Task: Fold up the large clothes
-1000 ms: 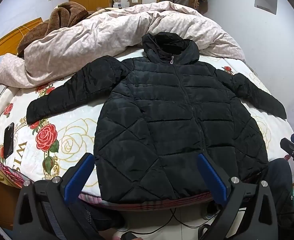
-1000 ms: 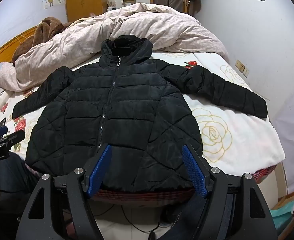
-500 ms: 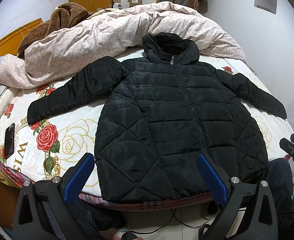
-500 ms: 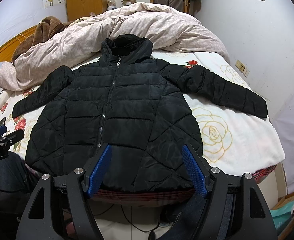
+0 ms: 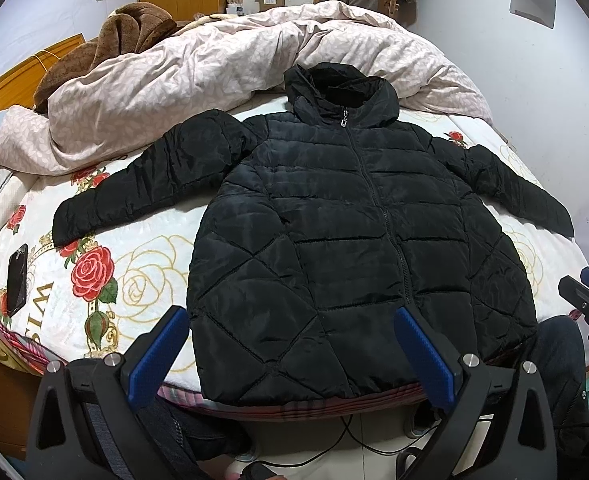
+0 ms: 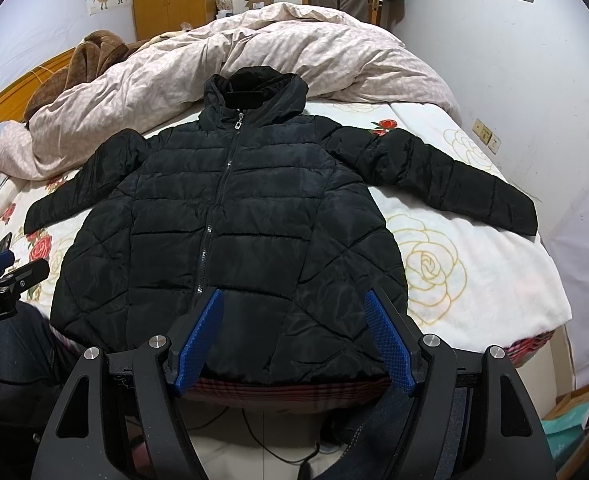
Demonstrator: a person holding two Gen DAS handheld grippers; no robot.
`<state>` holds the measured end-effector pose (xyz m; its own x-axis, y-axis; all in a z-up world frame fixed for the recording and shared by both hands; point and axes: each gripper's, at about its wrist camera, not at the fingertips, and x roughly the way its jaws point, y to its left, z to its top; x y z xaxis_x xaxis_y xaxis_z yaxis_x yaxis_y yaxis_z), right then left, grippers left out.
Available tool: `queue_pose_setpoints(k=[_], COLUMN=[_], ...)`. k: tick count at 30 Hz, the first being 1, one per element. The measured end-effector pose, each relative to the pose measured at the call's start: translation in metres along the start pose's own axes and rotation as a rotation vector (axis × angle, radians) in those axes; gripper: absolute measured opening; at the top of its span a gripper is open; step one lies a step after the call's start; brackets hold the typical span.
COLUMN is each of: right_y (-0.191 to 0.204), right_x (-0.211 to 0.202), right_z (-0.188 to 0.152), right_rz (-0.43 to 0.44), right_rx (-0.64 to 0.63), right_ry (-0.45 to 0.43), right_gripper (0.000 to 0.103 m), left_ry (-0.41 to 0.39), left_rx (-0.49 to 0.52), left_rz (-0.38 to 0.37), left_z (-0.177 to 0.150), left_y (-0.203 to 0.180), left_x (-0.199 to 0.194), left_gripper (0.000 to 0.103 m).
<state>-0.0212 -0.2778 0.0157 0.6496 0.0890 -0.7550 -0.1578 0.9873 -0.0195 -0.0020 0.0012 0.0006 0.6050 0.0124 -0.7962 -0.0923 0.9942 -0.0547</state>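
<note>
I judge the fold has not begun: the black puffer jacket point(image 5: 358, 236) lies flat and face up on the bed point(image 5: 146, 268) straight ahead of both tools, zipped to the collar, its hood point(image 5: 340, 88) at the far end against the heaped quilt point(image 5: 214, 64). Both sleeves are spread outward, the left sleeve point(image 5: 154, 184) ahead and to the left of my left gripper point(image 5: 290, 352), the right sleeve point(image 6: 446, 176) ahead and to the right of my right gripper point(image 6: 294, 334). Each gripper hangs just short of the near hem, its jaws wide apart and holding nothing, not touching the fabric. Everything is left, as I read it: bring each sleeve across the chest, then double the body from hem toward hood. A phone point(image 5: 17, 280) lies far to the left of the left tool, clear of the work.
</note>
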Motion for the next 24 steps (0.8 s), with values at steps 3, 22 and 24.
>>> queue_pose_setpoints(k=[3, 22, 24], right_y=[0.0001, 0.0001, 0.0002], right_x=[-0.0001, 0.0010, 0.0016], right_z=[-0.0001, -0.0011, -0.0020], right_rz=[0.001, -0.001, -0.001], right_rx=[0.000, -0.001, -0.002], right_ry=[0.000, 0.005, 0.006], right_gripper=[0.073, 0.073, 0.073], left_ry=[0.001, 0.003, 0.003], left_rx=[0.000, -0.002, -0.002], left_rz=[0.000, -0.003, -0.003], left_z=[-0.0003, -0.0016, -0.0026], left_y=[-0.0007, -0.0009, -0.0020], left_x=[0.0006, 0.0017, 0.0021], left_gripper=[0.103, 0.103, 0.103])
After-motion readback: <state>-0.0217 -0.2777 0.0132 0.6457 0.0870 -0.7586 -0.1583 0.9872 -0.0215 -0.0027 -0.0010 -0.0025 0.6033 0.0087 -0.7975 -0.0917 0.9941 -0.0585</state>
